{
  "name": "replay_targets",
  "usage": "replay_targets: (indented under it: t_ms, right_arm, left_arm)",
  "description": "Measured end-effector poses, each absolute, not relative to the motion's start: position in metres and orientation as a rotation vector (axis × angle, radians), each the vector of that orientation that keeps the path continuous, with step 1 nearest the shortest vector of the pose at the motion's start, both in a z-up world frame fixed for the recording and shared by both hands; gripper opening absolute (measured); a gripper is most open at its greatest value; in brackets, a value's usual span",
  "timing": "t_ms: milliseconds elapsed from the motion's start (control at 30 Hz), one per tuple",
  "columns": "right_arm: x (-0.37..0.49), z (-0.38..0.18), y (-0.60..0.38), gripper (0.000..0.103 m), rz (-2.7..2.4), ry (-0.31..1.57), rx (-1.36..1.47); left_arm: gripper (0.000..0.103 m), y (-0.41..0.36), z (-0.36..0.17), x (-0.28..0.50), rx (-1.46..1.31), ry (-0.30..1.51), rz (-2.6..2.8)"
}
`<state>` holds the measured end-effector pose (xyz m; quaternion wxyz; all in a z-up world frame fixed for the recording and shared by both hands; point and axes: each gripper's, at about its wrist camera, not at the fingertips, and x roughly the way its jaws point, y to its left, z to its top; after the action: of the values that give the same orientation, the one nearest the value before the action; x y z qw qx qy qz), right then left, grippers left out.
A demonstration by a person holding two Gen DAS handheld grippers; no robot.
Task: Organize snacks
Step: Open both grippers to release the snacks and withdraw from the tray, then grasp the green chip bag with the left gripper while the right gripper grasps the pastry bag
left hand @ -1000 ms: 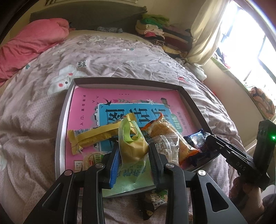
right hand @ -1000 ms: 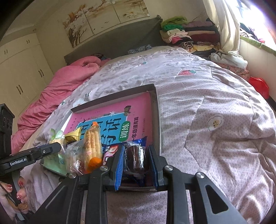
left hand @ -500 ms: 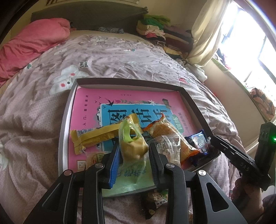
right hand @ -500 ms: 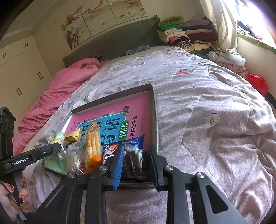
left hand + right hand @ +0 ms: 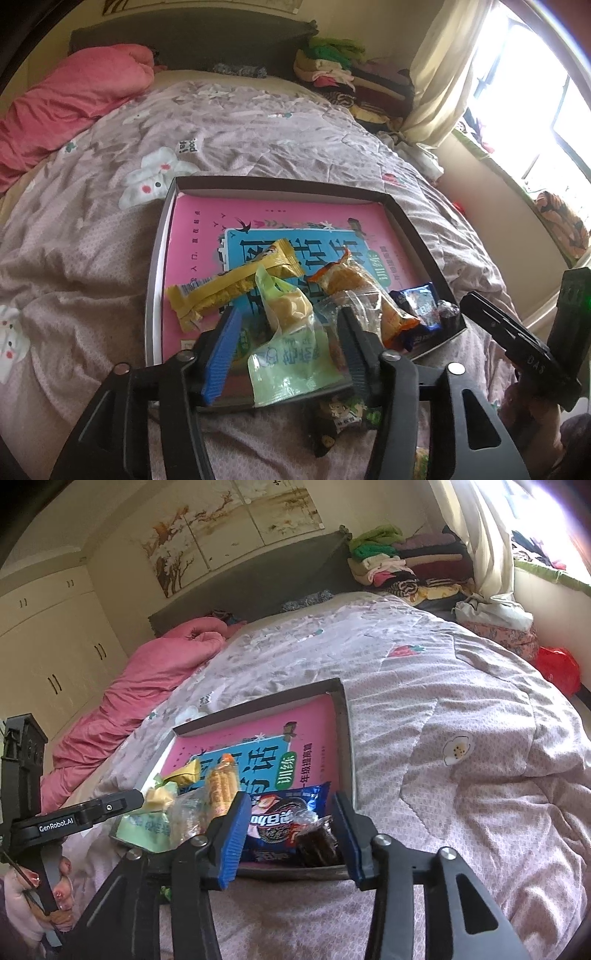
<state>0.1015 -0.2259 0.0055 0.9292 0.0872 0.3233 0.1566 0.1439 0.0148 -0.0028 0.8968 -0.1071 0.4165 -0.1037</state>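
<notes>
A dark-rimmed tray (image 5: 159,258) lies on the quilt, lined with a pink book (image 5: 207,229). Its near end holds a yellow bar (image 5: 236,288), a green pack (image 5: 291,354), an orange pack (image 5: 365,295) and a blue cookie pack (image 5: 284,812). My left gripper (image 5: 288,350) is opening; the green pack lies between its pads, which stand apart from it. My right gripper (image 5: 290,834) is opening too. A dark brown snack (image 5: 317,842) rests loose in the tray's corner by its right pad. Another dark pack (image 5: 340,421) lies on the quilt outside the tray.
A pink blanket (image 5: 74,96) is heaped at the far left of the bed. Folded clothes (image 5: 343,70) are stacked by the headboard, next to a curtain (image 5: 439,74). A wardrobe (image 5: 48,635) stands left and a red bag (image 5: 557,668) beside the bed.
Both grippers' jaws have widened. The left has let go of the green pack and the right of the dark brown snack. Both snacks now rest in the tray.
</notes>
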Motion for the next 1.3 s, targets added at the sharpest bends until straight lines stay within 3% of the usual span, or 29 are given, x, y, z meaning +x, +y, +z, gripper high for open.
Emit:
replay_targets:
  t_ms: [267, 767, 1300]
  right_arm:
    - [0.08, 0.014, -0.218, 0.059, 0.379, 0.645, 0.162]
    - [0.037, 0.017, -0.175, 0.064, 0.48, 0.696, 0.054]
    - [0.011, -0.003, -0.158, 0.072, 0.585, 0.847, -0.036]
  left_arm:
    - [0.063, 0.012, 0.004, 0.131, -0.202, 0.867, -0.226]
    - [0.074, 0.004, 0.008, 0.108, -0.155, 0.889, -0.261]
    - [0.075, -0.006, -0.007, 0.097, -0.112, 0.942, -0.304]
